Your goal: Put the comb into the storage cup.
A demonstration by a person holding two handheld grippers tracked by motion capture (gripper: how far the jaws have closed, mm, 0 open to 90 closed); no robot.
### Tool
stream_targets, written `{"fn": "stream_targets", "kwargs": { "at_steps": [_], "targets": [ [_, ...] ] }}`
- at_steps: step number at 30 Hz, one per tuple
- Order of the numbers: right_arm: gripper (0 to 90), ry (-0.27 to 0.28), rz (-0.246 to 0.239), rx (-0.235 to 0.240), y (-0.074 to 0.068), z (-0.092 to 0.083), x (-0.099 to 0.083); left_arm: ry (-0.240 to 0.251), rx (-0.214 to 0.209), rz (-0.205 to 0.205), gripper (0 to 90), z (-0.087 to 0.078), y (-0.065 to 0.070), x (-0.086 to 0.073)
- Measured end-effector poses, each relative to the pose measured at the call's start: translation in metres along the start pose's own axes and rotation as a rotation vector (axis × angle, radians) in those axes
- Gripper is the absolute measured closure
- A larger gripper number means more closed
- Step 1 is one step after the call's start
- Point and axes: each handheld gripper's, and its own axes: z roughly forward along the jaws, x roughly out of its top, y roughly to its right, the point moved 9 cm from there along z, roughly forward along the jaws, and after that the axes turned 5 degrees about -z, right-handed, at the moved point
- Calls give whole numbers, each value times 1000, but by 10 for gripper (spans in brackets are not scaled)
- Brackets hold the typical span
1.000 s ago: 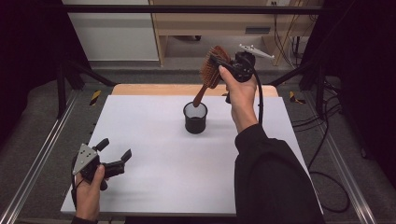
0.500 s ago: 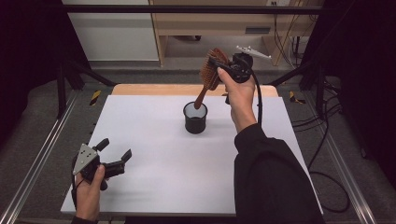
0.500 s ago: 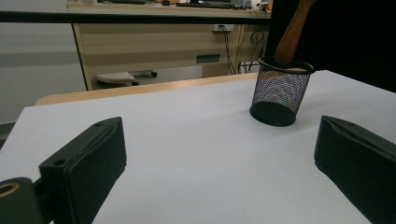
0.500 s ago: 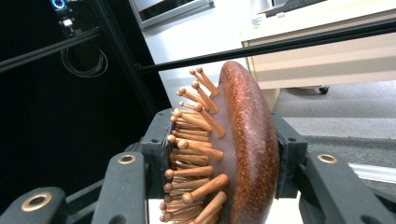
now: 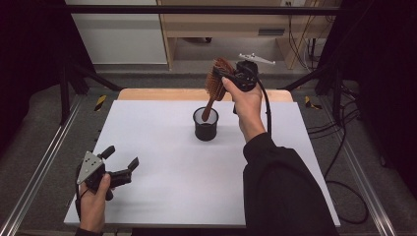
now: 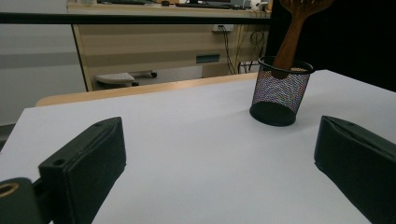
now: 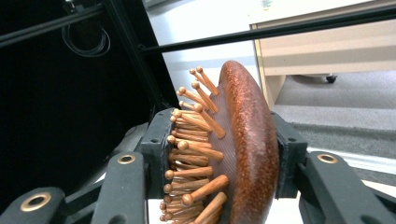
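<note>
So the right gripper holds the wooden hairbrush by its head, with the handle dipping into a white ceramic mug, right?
Not a mug: the handle dips into a black wire-mesh cup, as the left gripper view shows. The rest holds: the right gripper clamps the hairbrush by its head.

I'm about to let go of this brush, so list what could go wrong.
1. The brush leans, only its handle tip inside the cup; released, its heavy head may tip the light mesh cup over.
2. The right claw grips across the bristles; they might snag as it opens.
</note>
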Motion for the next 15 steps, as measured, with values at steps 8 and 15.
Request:
{"fn": "stream_targets", "kwargs": {
  "at_steps": [8, 15],
  "targets": [
    [512, -21, 4, 13, 0, 3, -12, 6, -9, 8, 24, 1, 2, 1],
    [512, -29, -2, 22, -3, 8, -17, 12, -9, 10, 22, 0, 1, 2]
  ]
}}
